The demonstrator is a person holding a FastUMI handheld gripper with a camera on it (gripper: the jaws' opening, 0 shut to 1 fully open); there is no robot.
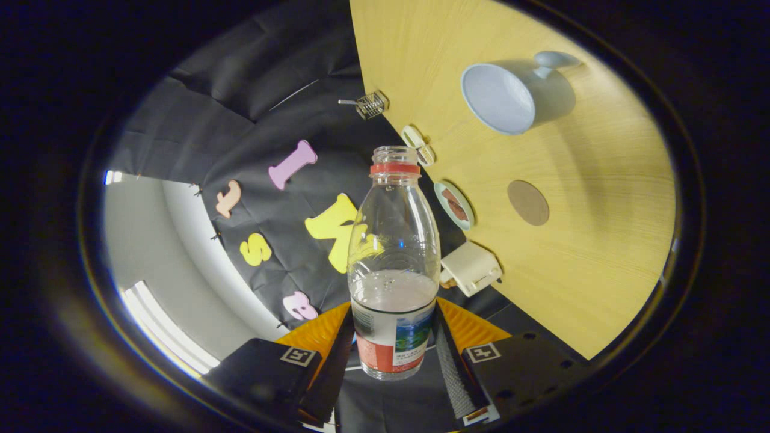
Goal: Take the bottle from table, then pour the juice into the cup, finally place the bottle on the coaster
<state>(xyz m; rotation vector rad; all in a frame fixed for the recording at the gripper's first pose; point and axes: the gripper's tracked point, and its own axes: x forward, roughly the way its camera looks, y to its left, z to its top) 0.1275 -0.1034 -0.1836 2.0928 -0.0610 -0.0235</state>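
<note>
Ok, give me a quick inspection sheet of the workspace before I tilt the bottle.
Surface: pale wooden table, seen rolled sideways.
Job's things: clear plastic bottle with red neck ring, uncapped, liquid low in it; light blue cup, looks empty; round brown coaster, bare.
Clutter: small round dish, cream box, wire cage item, and a small pale item along the table's edge by the wall.
Gripper: gripper with both fingers pressed on the bottle's labelled lower part.
Cables: nothing seen.
Surroundings: black cloth wall.
</note>
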